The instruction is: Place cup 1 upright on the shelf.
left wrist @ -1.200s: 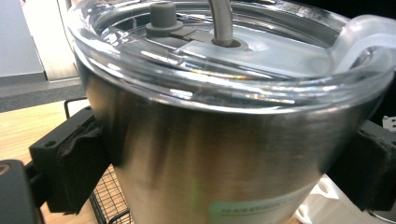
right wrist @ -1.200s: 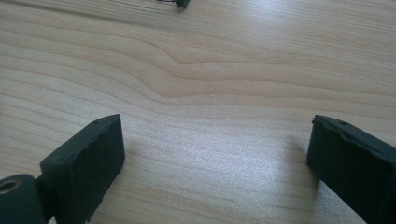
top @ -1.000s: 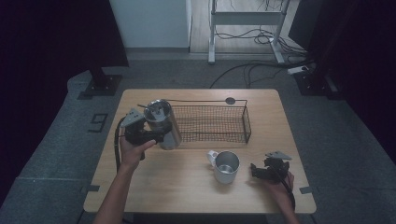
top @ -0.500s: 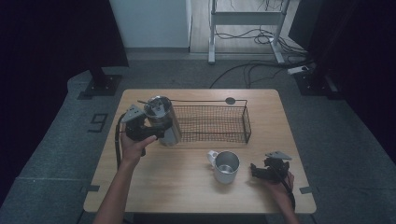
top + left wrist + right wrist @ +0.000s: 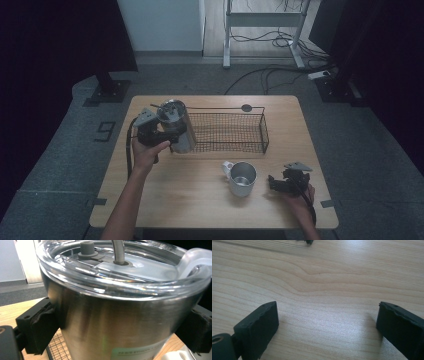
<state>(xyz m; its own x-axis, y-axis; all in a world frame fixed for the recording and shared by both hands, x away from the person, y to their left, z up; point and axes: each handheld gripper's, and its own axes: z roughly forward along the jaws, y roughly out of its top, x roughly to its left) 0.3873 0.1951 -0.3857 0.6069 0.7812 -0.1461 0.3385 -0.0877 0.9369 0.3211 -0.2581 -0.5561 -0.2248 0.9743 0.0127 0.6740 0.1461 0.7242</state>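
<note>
The steel tumbler (image 5: 176, 125) has edged up, gripped sideways by the left gripper (image 5: 161, 134).

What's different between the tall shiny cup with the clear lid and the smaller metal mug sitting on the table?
The tall stainless steel tumbler wears a clear plastic lid with a straw; the short steel mug is open-topped. The tumbler has no visible handle, while the mug has a pale one. The tumbler is clamped in the left gripper beside the black wire basket; the mug stands free on the wooden table. Both are shiny metal.

One steel tumbler (image 5: 176, 125), one mug (image 5: 242, 177), one wire basket (image 5: 263, 134), two hand-held grippers.
</note>
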